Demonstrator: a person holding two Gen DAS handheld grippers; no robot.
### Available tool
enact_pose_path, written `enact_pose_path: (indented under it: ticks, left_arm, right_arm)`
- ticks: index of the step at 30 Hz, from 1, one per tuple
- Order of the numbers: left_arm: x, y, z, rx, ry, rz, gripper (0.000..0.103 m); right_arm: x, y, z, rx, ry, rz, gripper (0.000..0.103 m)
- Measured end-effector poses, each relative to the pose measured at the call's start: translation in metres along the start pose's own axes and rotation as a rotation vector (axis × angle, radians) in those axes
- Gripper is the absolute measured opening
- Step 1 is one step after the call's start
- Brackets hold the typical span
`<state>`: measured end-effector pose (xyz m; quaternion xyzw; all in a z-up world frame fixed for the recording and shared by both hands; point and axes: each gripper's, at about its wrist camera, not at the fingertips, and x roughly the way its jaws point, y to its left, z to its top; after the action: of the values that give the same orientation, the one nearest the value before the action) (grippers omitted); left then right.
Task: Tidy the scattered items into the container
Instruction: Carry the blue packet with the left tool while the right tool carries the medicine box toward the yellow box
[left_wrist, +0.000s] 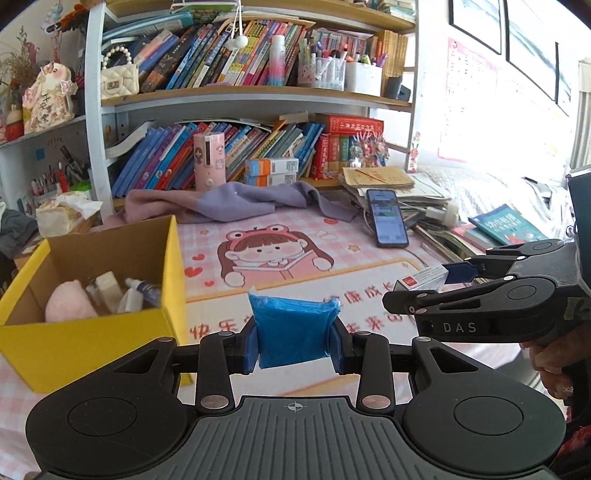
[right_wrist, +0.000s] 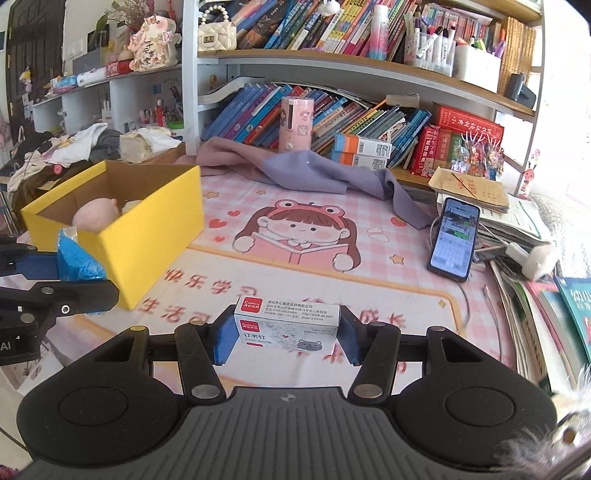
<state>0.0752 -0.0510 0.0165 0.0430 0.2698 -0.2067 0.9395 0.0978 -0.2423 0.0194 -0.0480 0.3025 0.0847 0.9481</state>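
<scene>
Left gripper (left_wrist: 294, 345): I have it pinching a blue packet (left_wrist: 291, 332), lifted just right of the yellow box (left_wrist: 85, 347).
Right gripper (right_wrist: 286, 334): clamped on a staples box (right_wrist: 287, 326), raised above the desk (right_wrist: 388, 295) mat, well right of the yellow box.
Step in hand: I judge both items are mid-carry toward the yellow box.
Next move: I should swing the blue packet left over the rim, release, then follow with the staples box.
Yellow box contents: a pink plush (left_wrist: 68, 301), small white bottles and a tube, possibly more hidden behind the wall.
</scene>
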Motion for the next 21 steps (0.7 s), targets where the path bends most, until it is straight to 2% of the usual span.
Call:
enact_pose_path:
  ticks: [11, 21]
  left_arm:
    - [-0.05, 0.026, -0.027, 0.001, 0.01, 0.025, 0.035]
    - [-0.076, 0.062, -0.045, -0.084, 0.03, 0.118, 0.034]
  right_arm:
    - [-0.032, 0.056, -0.02, -0.002, 0.004, 0.032, 0.053]
    - [-0.035, 0.11, -0.019, -0.116, 0.021, 0.132, 0.053]
